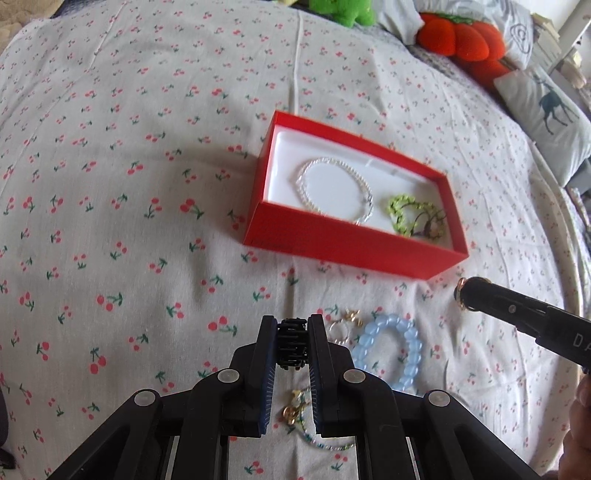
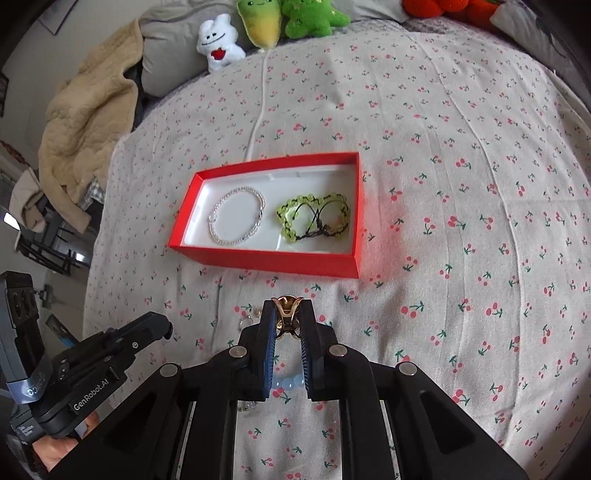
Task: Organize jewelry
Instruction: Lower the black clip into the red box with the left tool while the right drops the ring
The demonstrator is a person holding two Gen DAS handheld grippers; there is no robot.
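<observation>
A red box [image 1: 332,242] [image 2: 258,264] with a white lining sits on the cherry-print bedspread. It holds a white bead bracelet [image 1: 334,190] [image 2: 236,214] and a green bead bracelet [image 1: 417,218] [image 2: 314,218]. My left gripper [image 1: 292,323] is shut on a black hair claw clip [image 1: 291,343], near the box's front. My right gripper [image 2: 287,306] is shut on a gold hair clip [image 2: 287,314]; in the left wrist view it [image 1: 463,295] comes in from the right. A light blue bead bracelet [image 1: 391,350] [image 2: 288,384], small gold earrings [image 1: 345,325] and a thin bead chain [image 1: 317,432] lie on the bedspread.
Plush toys [image 2: 258,26] and pillows [image 1: 546,110] line the far edge of the bed. A beige blanket [image 2: 85,122] hangs at the left. The bedspread [image 1: 110,184] spreads wide around the box.
</observation>
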